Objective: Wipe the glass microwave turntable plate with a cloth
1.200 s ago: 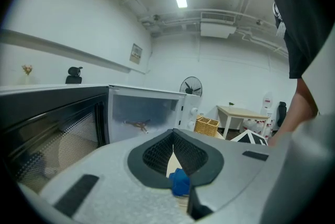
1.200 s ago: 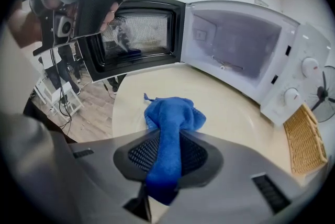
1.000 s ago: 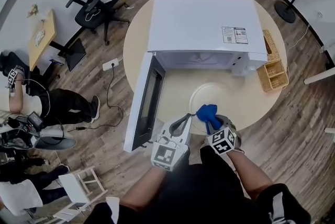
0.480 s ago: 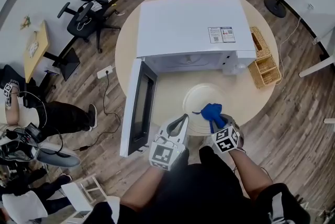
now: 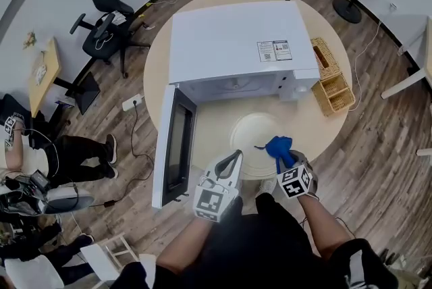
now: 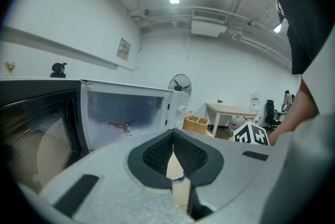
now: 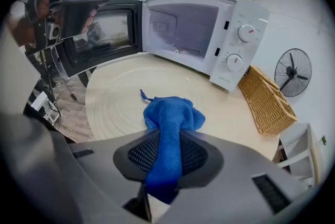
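The clear glass turntable plate [image 5: 251, 131] lies flat on the round wooden table in front of the open microwave [image 5: 237, 44]; it also shows in the right gripper view as the ringed plate [image 7: 123, 100]. My right gripper [image 5: 283, 158] is shut on a blue cloth [image 5: 278, 145], whose bunched end [image 7: 172, 113] rests on the plate's near right part. My left gripper [image 5: 235, 156] is shut, holds nothing and hovers at the plate's near left edge. In the left gripper view its jaws [image 6: 172, 145] meet tip to tip.
The microwave door [image 5: 177, 146] stands open to the left, and a roller ring [image 6: 119, 124] lies in the empty cavity. A wicker basket [image 5: 329, 82] sits right of the microwave. A fan [image 7: 293, 74], office chair [image 5: 101, 7] and a person [image 5: 74, 146] are beyond the table.
My right gripper has slid the blue cloth rightward across the near part of the plate. The left gripper has stayed near the plate's near left edge. The head view has shifted slightly.
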The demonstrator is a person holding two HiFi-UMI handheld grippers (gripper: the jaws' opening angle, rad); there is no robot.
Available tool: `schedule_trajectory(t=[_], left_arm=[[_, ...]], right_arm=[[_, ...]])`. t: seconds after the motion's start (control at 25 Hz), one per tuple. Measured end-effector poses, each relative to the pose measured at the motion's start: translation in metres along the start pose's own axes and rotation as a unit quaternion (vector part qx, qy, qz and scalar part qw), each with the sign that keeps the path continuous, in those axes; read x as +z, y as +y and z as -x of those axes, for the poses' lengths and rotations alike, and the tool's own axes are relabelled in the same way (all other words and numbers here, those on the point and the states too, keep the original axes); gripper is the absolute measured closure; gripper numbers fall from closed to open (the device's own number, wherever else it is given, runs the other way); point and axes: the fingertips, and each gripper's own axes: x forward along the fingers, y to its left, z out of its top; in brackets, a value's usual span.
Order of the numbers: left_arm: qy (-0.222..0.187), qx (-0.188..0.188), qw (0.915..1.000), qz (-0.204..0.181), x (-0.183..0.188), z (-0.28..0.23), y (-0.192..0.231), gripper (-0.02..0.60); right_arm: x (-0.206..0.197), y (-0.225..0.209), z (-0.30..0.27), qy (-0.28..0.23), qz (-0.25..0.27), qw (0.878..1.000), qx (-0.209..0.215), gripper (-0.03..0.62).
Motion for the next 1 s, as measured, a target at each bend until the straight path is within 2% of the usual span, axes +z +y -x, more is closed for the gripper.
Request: schedule_trajectory(t=[0.28,0.44,0.6,0.8,1.0], left_arm=[[-0.004,0.004,1.0000,0.000,0.002,-0.007,-0.001,0.575],[-0.004,0.006,1.0000,-0.004,0.003,-0.008,-0.002,0.575],[-0.007,0.003,1.0000,-0.005,0.008,-0.011,-0.005,0.575],[-0.018,-0.001,0.9997,-0.016,0.024,-0.014,-0.008,0.575],[-0.047,0.012,0.9985,-0.026,0.052,-0.013,0.001,0.575]], right_arm=[[0.000,-0.008,0.002,-0.007,-0.003,1.000,-0.006,0.503],[0.019,-0.012,0.015,-0.048,-0.009,0.999,-0.005,0.505],[0.056,-0.024,0.041,-0.106,-0.022,0.994,-0.015,0.506],[0.107,-0.040,0.084,-0.193,-0.043,0.980,-0.026,0.508],[0.162,-0.059,0.135,-0.281,-0.043,0.958,-0.042,0.508]])
